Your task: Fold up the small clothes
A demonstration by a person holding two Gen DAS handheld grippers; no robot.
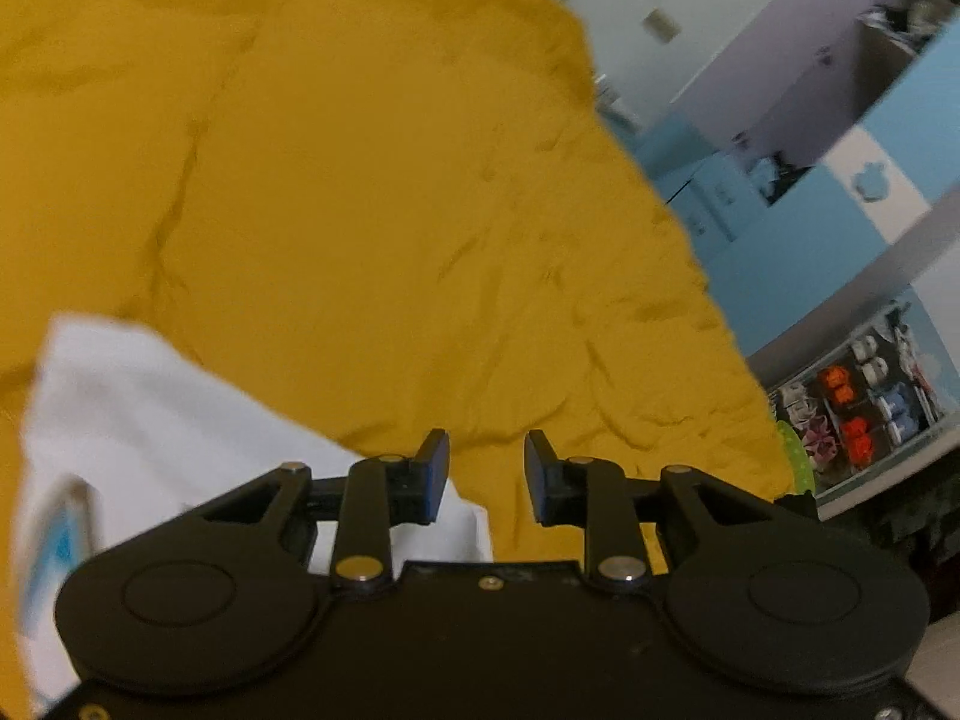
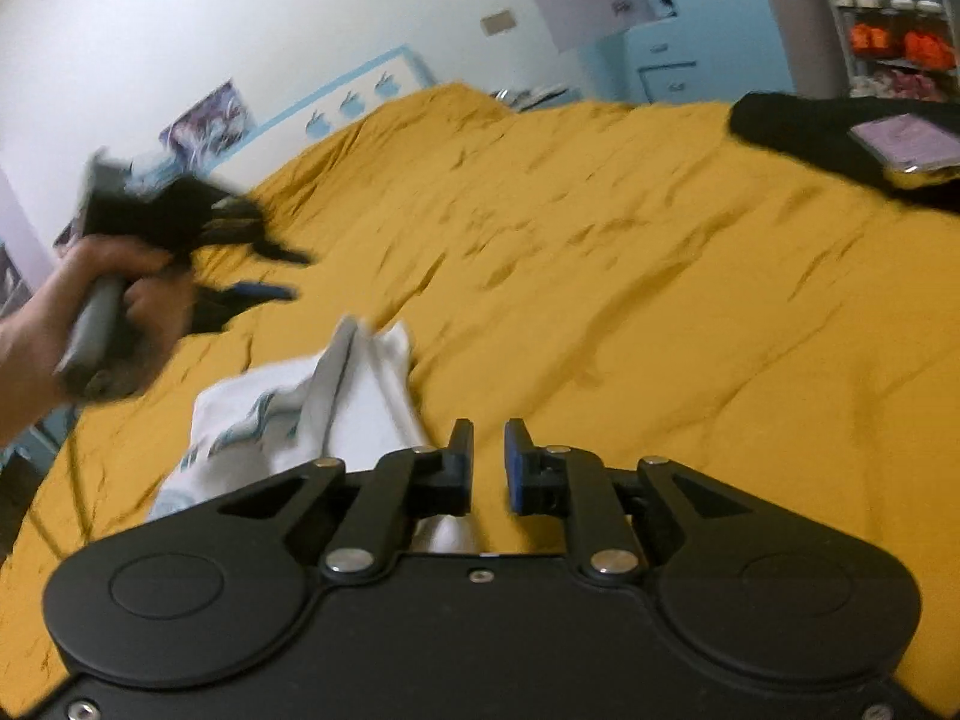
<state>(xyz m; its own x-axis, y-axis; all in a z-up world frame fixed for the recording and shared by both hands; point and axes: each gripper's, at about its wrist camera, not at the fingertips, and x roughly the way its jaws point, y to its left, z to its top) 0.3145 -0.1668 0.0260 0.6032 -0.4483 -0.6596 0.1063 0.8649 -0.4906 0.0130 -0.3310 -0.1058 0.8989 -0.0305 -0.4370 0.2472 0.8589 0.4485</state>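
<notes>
A small white garment (image 1: pixel 150 420) with a light blue print lies crumpled on the mustard yellow bedsheet (image 1: pixel 390 210). My left gripper (image 1: pixel 486 474) hangs open just above the garment's right edge, with only sheet showing between its fingers. In the right wrist view the white garment (image 2: pixel 360 396) lies ahead and to the left, partly bunched up into a ridge. My right gripper (image 2: pixel 487 462) stands over the sheet (image 2: pixel 600 300) with a narrow gap between its pads and nothing in it; white cloth shows under its left finger. The left gripper (image 2: pixel 294 273), blurred, is held in a hand (image 2: pixel 120 300) beyond the garment.
A black garment (image 2: pixel 798 132) lies at the far right of the bed with a phone (image 2: pixel 900 144) on it. Beyond the bed stand a blue cupboard (image 2: pixel 660 66) and a shelf of shoes (image 1: pixel 858 408). Bare sheet stretches ahead of both grippers.
</notes>
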